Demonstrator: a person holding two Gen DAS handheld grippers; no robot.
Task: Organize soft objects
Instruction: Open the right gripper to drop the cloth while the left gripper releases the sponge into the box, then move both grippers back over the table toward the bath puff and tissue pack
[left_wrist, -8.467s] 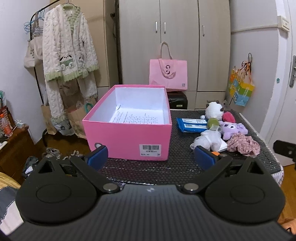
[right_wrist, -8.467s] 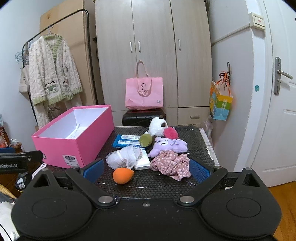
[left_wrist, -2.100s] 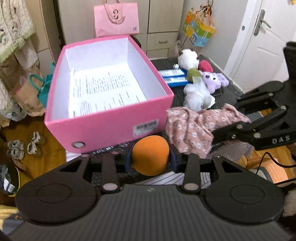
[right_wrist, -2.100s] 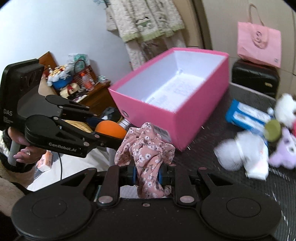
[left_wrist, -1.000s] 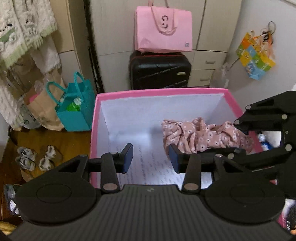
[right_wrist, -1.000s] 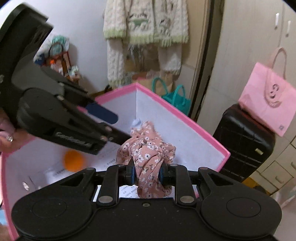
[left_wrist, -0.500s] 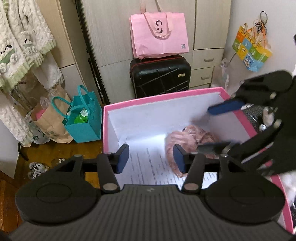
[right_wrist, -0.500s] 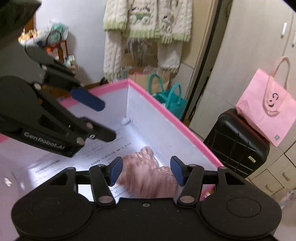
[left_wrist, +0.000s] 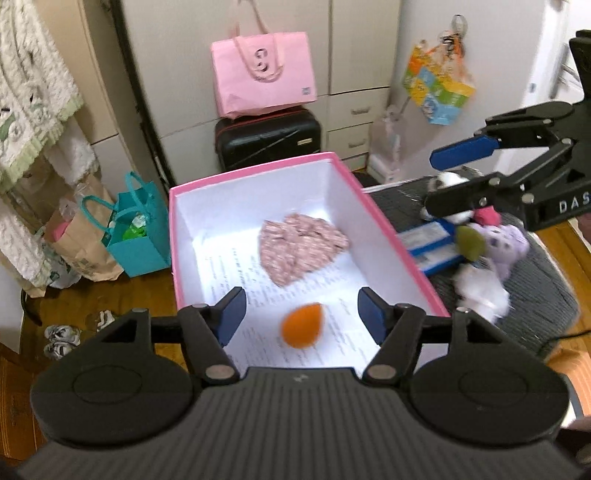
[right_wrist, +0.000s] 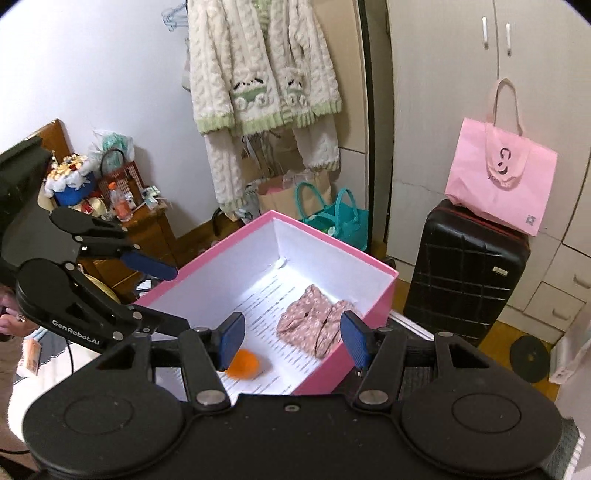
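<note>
Pink cardboard box, rectangular, white inside, with a printed paper sheet lining the floor. In it lie the pink floral cloth, thin, crumpled, small white flowers, toward the far end at 12 o'clock of the left view, and the orange sponge, smooth egg shape, blurred, at the near end, well apart from the cloth. Left tool: matte black body, blue flat pads, jaws opening, nothing pressed between them, above the box's near end. Right tool: same build, jaws apart and empty, released, above the box's near edge; in the left view it shows at 2 o'clock. On the dark textured table right of the box, at 3 o'clock: fluffy purple plush, white mesh puff, olive round sponge, blue flat packets, all clustered close. Behind: glossy black suitcase with a pink bag resting on top of it.
</note>
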